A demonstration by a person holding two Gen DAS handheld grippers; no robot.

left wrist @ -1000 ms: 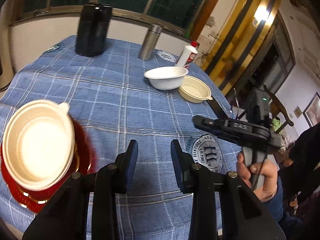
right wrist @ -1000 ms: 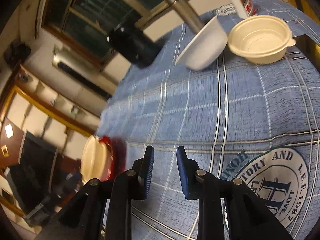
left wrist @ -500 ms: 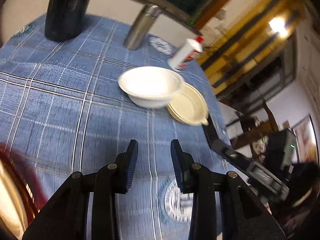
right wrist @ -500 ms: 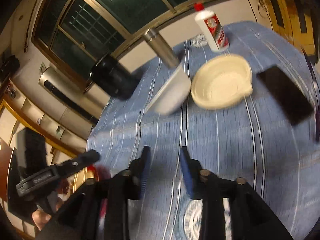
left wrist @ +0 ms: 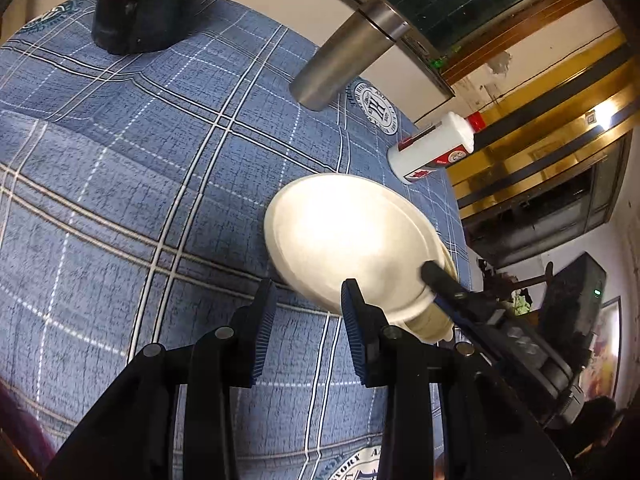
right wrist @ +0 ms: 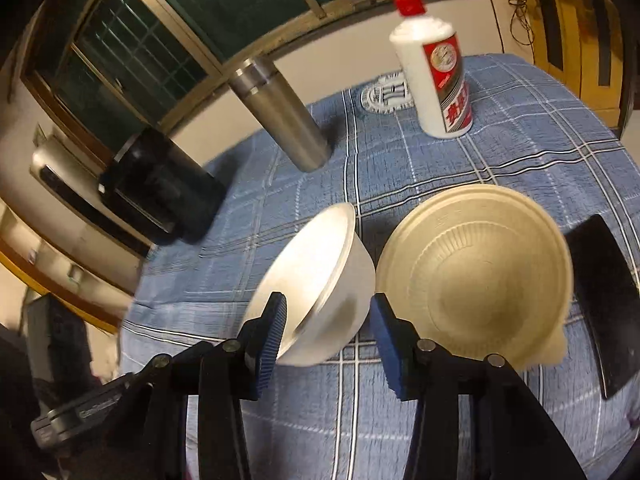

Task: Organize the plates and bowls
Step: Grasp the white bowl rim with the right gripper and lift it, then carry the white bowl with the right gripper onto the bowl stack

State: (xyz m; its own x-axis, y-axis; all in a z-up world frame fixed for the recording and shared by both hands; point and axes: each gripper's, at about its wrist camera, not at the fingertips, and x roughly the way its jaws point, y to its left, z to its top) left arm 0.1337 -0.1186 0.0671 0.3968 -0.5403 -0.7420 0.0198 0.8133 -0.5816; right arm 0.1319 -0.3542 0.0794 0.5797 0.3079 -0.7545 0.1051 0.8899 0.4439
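Readable marks on cloth and bottle
Partial seal lettering "STORY" on blue tablecloth (left wrist: 160,184); red label with illegible Chinese characters on white bottle (right wrist: 436,68).
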